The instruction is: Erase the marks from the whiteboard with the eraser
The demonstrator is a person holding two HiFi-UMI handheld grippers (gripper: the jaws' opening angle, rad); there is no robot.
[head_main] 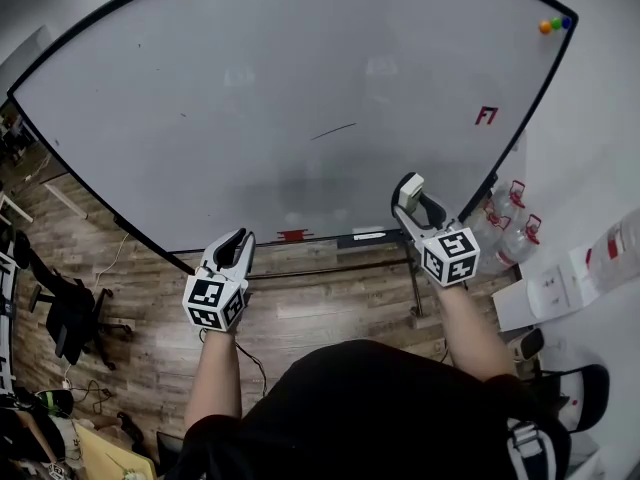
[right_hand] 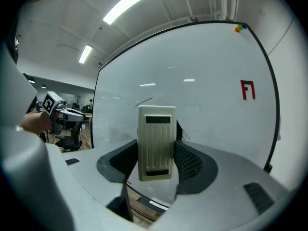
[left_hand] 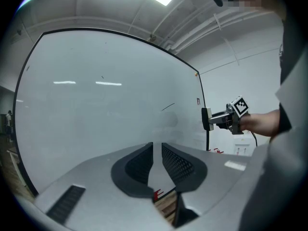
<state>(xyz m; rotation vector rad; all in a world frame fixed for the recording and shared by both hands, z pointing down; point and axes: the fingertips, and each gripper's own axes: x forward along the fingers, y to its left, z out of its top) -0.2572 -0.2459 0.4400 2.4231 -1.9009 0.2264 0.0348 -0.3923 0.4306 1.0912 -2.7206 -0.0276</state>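
The right tongs [right_hand: 157, 150] are clamped on the eraser [right_hand: 156, 143]. It stands upright between the jaws, with its cream ribbed back toward the gripper camera. In the head view, these tongs [head_main: 412, 194] hold the eraser [head_main: 411, 185] before the lower right part of the whiteboard [head_main: 200, 118]. I cannot tell whether it touches the surface.

A thin black stroke [head_main: 333, 131] lies on the board above and to the left of the eraser. A red mark [head_main: 486, 116] lies above and to its right. Coloured magnets [head_main: 555, 24] sit in the board's top right corner, far above the right tongs.

The left tongs [head_main: 238, 244] are well apart from the right pair, low in front of the board's bottom edge and above the wooden floor [head_main: 330, 303]. In the left gripper view, their jaws [left_hand: 157, 150] are drawn almost together, with only a thin slit between them and nothing in it. The black stroke [left_hand: 168, 107] shows ahead of them and slightly right.
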